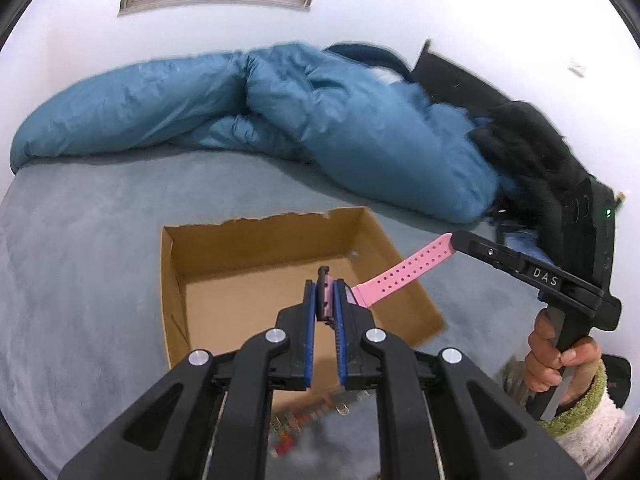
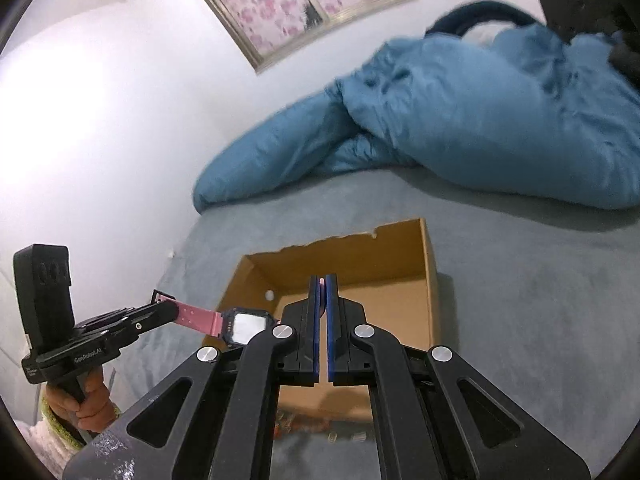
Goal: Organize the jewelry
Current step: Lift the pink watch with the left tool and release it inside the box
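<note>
Both claws grip the pink watch (image 1: 394,274), left claw (image 1: 325,300) one strap end, right claw (image 2: 322,292) the other, above the still empty box (image 1: 256,240); small bits on the bed remain

The pink perforated watch strap (image 1: 402,273) looks like smooth matt rubber, and the square watch face (image 2: 249,325) on it is glossy. The open brown cardboard box (image 1: 256,240) is matt paperboard with one torn rough edge, lying on a grey-blue bed cover (image 1: 80,248) of soft, napped cloth. The blue puffy quilt (image 1: 280,112) has a slightly shiny, wrinkled fabric.

Blue duvet (image 1: 328,120) bunched nr flowered window (image 2: 296,4).
</note>
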